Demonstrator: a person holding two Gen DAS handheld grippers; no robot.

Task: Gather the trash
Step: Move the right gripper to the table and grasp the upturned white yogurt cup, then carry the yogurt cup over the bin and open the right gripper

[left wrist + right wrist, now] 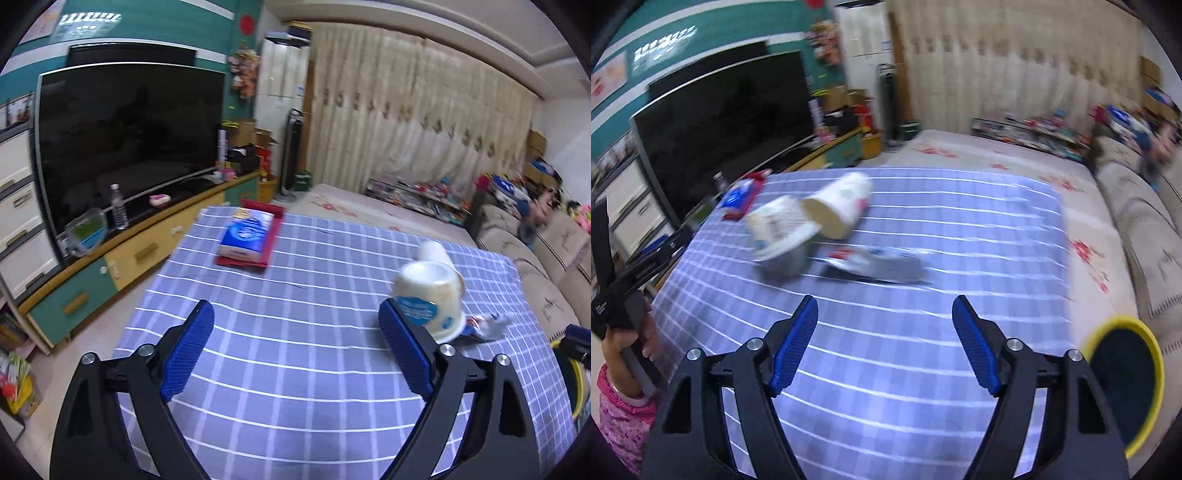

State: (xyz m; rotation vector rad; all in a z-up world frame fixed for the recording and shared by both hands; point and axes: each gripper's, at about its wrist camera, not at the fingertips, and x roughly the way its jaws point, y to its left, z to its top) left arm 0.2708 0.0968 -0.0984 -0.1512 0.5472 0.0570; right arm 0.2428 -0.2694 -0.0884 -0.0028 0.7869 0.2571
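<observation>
While both grippers hang over the checked table (295, 369), nothing sits between their fingers: the left gripper (297, 343) is spread wide, the right gripper (885, 336) parted and empty. In the right view, two paper cups lie tipped at eleven o'clock from the gripper, the tub (779, 232) touching the cup (838, 206), with a crumpled wrapper (875, 264) just beside them at twelve. The yellow-rimmed bin (1123, 384) stands at three o'clock. A tissue pack (243, 236) rests on a red tray (275, 229) at the far left.
</observation>
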